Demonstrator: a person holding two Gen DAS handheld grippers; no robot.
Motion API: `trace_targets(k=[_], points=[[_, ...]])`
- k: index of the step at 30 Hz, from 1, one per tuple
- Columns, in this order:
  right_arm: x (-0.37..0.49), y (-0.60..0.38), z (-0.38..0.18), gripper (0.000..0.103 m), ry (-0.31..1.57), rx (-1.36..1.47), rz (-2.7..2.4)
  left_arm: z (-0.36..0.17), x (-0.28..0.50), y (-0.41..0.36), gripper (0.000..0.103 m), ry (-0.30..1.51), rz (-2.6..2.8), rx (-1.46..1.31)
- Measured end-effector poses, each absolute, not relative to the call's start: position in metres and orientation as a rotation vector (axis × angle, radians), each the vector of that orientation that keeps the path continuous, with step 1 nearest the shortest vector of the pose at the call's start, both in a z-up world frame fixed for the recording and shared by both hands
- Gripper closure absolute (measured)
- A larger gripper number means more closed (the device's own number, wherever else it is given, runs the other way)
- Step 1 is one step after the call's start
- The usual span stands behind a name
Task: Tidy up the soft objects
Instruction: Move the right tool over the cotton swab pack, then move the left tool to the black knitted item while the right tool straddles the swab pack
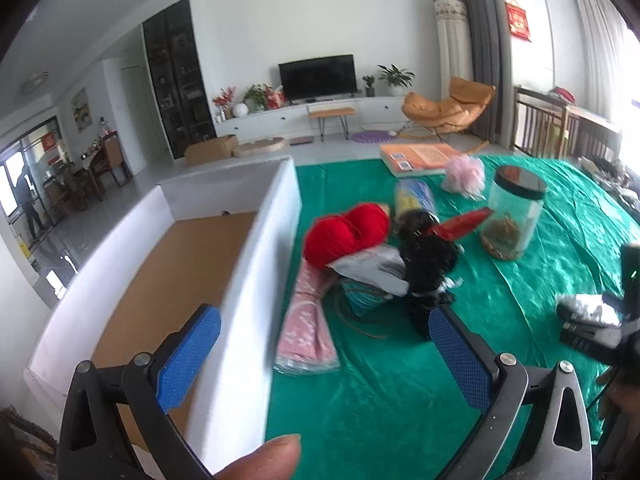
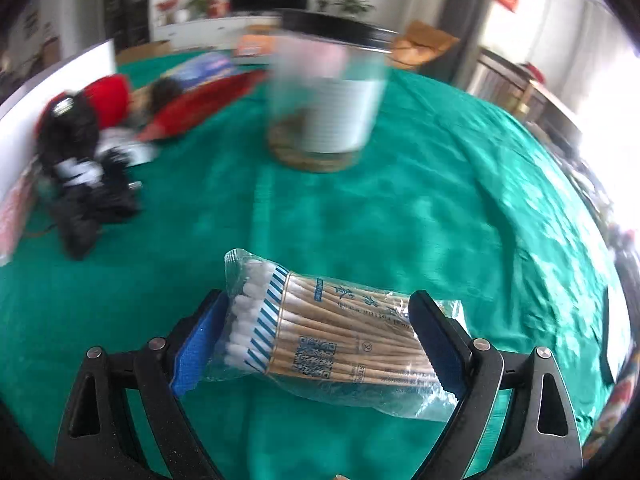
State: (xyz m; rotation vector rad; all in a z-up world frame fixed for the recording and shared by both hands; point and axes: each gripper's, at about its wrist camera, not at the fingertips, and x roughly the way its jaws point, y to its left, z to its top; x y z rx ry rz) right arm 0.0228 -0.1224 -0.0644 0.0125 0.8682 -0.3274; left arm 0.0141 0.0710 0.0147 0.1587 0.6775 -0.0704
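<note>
Now your right gripper (image 2: 320,344) clamps the cotton swab pack (image 2: 332,332).
Next, carry it to the white box (image 1: 256,264); your left gripper (image 1: 324,356) gapes wide, empty.

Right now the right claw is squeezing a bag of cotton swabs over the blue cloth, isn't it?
Almost. The right claw does grip the bag of cotton swabs, but the cloth under it is green, not blue. The right wrist view shows this; only the claw's pads are blue.
</note>
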Motion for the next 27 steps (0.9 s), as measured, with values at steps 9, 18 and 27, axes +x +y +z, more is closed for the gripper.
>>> trace_targets(k=[9,18,27], points=[[-0.049,-0.140,-0.036,0.010,0.819,0.153,-0.214,-0.073,0.037,0.000,0.000,0.859,-0.142,0.265],[-0.026,-0.158,-0.052,0.010,0.826,0.036,-0.093,-0.103,0.063,0.012,0.000,0.967,-0.167,0.080],[-0.019,-0.160,-0.060,0.010,0.829,0.053,-0.078,-0.103,0.060,0.010,0.000,0.943,-0.151,0.073]])
